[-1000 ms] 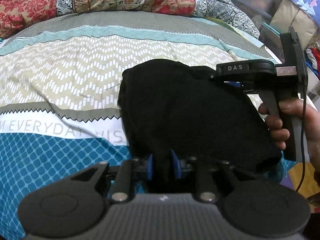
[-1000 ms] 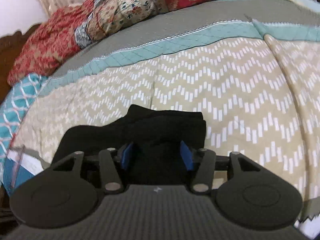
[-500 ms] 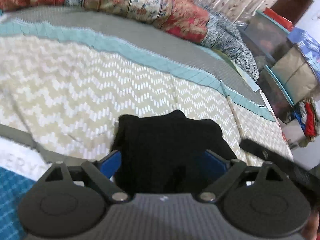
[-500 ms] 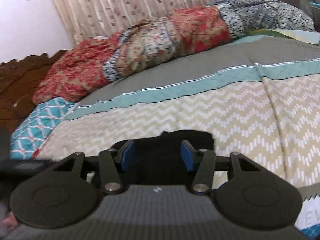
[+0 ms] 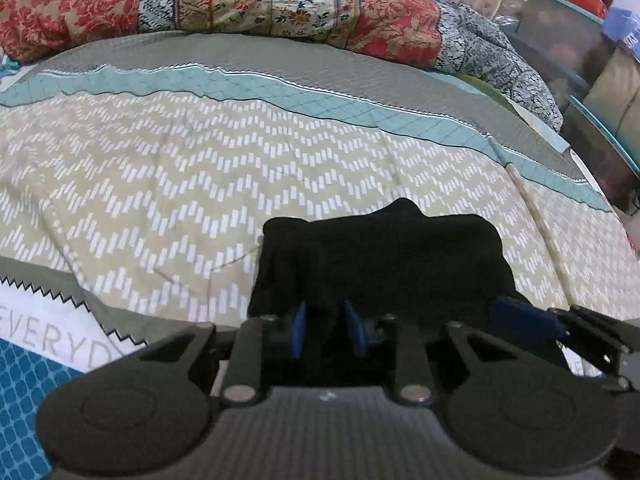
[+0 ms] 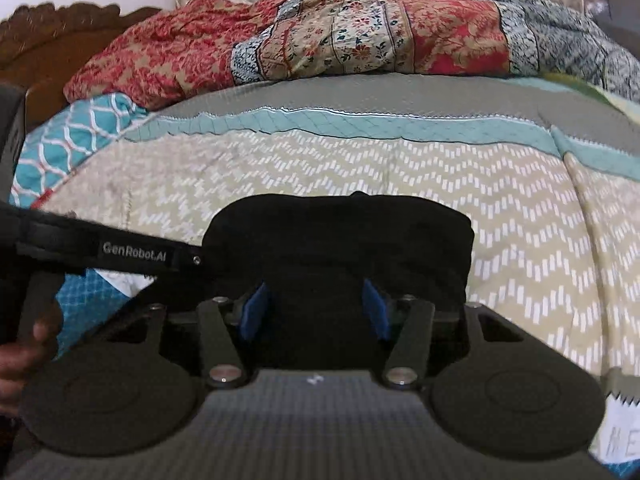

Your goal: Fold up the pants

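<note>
My left gripper [image 5: 325, 330] has its fingers narrowed onto the folded black fabric pants [image 5: 380, 260]. At 3 o'clock, my right gripper [image 6: 316, 310] keeps its fingers wide around them, on the chevron-patterned bed [image 5: 160, 184].

Pants [image 5: 384, 256]: matt black cloth. Bedspread [image 5: 200, 184]: printed woven cloth. Behind it, quilt [image 6: 360, 36] floral cloth; headboard [image 6: 48, 36] carved wood.
</note>
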{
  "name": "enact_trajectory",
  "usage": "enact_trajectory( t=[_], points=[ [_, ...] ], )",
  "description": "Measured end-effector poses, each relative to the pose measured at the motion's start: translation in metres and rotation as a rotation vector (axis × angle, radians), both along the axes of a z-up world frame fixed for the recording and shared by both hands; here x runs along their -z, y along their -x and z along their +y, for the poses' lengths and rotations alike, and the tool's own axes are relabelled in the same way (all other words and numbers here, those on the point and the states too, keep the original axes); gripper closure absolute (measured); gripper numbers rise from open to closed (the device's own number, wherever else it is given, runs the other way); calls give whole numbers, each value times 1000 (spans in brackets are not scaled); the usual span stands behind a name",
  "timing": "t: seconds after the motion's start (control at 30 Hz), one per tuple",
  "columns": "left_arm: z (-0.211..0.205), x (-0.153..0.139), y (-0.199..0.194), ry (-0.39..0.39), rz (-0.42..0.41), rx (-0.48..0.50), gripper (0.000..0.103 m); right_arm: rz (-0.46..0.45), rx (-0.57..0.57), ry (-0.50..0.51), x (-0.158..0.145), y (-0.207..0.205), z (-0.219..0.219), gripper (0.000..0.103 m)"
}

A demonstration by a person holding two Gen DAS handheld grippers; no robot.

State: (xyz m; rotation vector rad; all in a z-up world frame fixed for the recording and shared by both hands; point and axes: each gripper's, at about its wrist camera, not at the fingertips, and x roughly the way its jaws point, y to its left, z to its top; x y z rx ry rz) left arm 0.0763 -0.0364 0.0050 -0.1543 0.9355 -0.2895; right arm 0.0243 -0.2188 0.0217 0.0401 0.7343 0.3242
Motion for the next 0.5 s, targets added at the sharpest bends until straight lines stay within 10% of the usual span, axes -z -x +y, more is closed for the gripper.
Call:
enact_trajectory(
  t=[0.13,0.5],
  points=[
    [11,-13,5,30,12,-32,69,-32,-18,47,-13,8,5,46],
    [27,-53,55,206,-65,21,70,11,-202,-218,-47,80,2,46]
  ],
)
